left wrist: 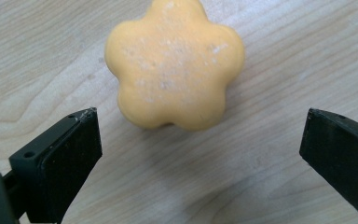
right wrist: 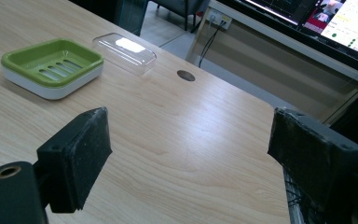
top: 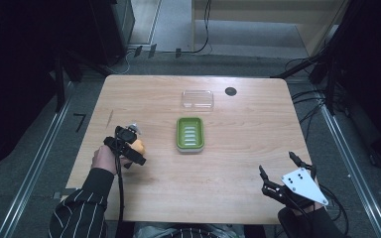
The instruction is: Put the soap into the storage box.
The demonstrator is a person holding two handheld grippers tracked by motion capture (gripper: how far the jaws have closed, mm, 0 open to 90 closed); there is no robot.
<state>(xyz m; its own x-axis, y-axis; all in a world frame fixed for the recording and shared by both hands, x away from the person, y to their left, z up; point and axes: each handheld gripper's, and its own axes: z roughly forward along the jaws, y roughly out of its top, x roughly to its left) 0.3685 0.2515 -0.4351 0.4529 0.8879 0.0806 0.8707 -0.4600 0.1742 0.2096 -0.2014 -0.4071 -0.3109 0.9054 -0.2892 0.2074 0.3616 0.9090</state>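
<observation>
On the light wooden table (top: 238, 163) the green slotted soap dish (top: 190, 133) sits empty beside its clear plastic lid (top: 197, 99) — nothing is placed yet. The left gripper (left wrist: 200, 140) hovers spread wide over the orange flower-shaped soap bar (left wrist: 175, 63) lying near the table's left edge, ungrasped, and the right gripper (right wrist: 186, 154) waits agape, holding nothing — grasp and transfer remain.

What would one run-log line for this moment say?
left gripper: open, over orange flower-shaped soap | right gripper: open, idle | green soap dish: empty | clear lid: beyond the dish
</observation>
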